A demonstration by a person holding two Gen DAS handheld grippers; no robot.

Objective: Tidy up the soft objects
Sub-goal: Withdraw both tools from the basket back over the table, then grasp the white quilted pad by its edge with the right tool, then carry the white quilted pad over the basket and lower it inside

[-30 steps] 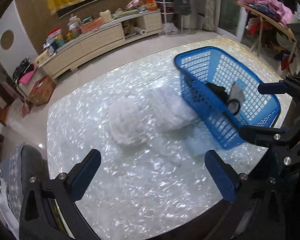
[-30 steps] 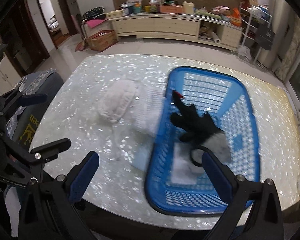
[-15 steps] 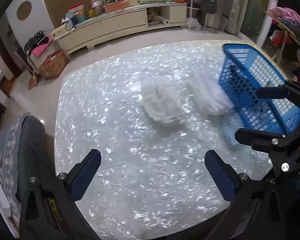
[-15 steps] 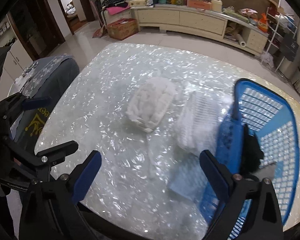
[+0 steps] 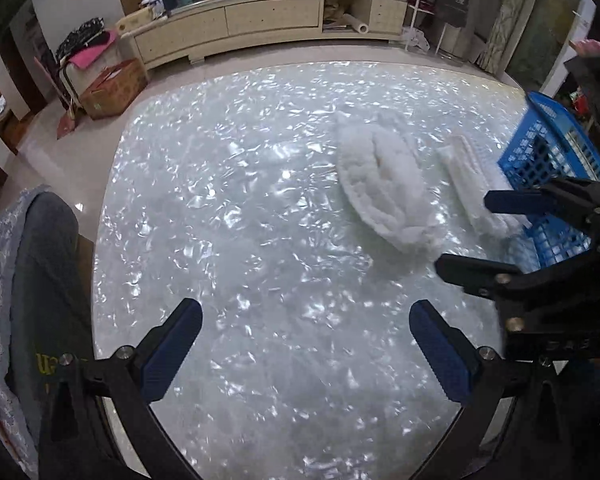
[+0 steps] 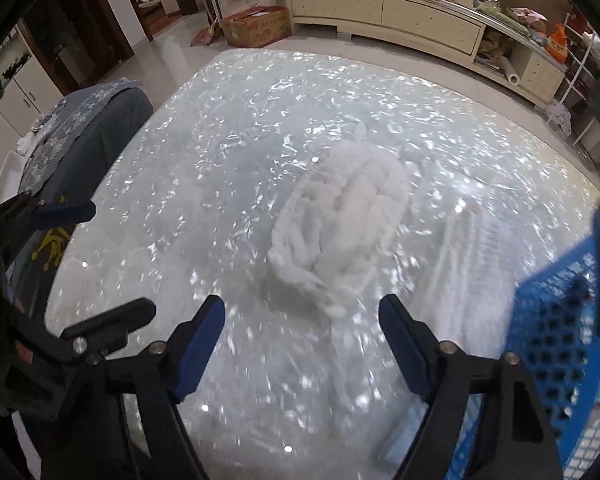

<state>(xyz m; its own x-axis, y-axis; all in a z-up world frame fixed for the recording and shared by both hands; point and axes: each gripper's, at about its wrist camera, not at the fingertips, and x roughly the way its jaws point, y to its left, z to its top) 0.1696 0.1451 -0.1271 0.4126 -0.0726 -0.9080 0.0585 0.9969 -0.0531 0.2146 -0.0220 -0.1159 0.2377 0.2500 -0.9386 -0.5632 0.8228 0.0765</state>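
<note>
A fluffy white knitted item [image 5: 384,184] lies on the shiny pearl-white table [image 5: 240,220]; it also shows in the right wrist view [image 6: 340,224]. A white ribbed cloth [image 5: 472,184] lies beside it, against the blue basket [image 5: 548,152], which also shows at the right wrist view's right edge [image 6: 572,320], with the ribbed cloth [image 6: 460,264] to its left. My left gripper [image 5: 306,344] is open and empty above the near table. My right gripper [image 6: 302,340] is open and empty, just short of the fluffy item.
A grey cushioned chair [image 5: 40,280] stands at the table's left edge. A long cream sideboard [image 5: 260,24] with clutter runs along the far wall. A cardboard box [image 5: 112,88] sits on the floor. The other gripper's black frame [image 5: 540,280] is at the right.
Both views have swung left: the basket slid from the middle to the right edge. The fluffy item now sits ahead of the right gripper. Both grippers stay open and empty.
</note>
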